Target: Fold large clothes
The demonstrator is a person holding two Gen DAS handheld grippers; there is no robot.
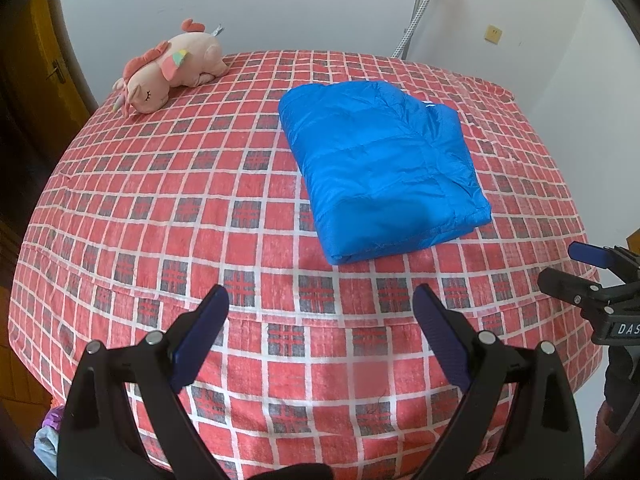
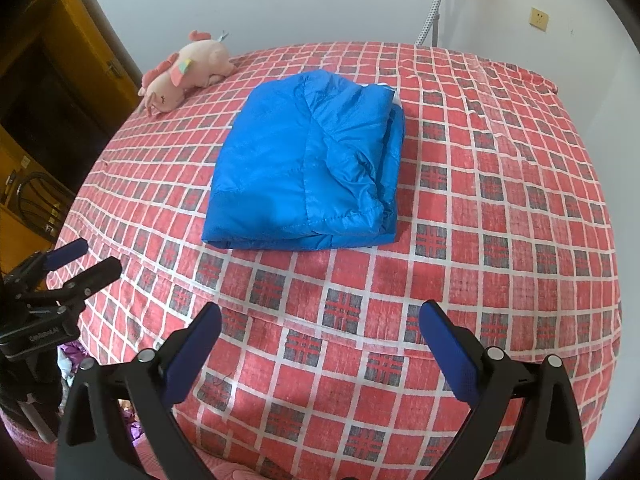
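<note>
Blue jacket (image 1: pixel 380 168) lies folded into a compact bundle at centre frame on the checked bed (image 1: pixel 160 216); left gripper (image 1: pixel 320 312) and right gripper (image 2: pixel 320 328) hover apart, empty, at lower frame; judged nearly done, only press edges flat gently

The folded blue jacket (image 1: pixel 380 168) hides its inner layers, so sleeves and front cannot be told apart; the bed (image 1: pixel 160 220) runs out under both pictures' lower edges; the right tool (image 1: pixel 576 272) is cut by the left view's right edge; lettering on the left tool (image 2: pixel 80 268) is too small to read.
</note>
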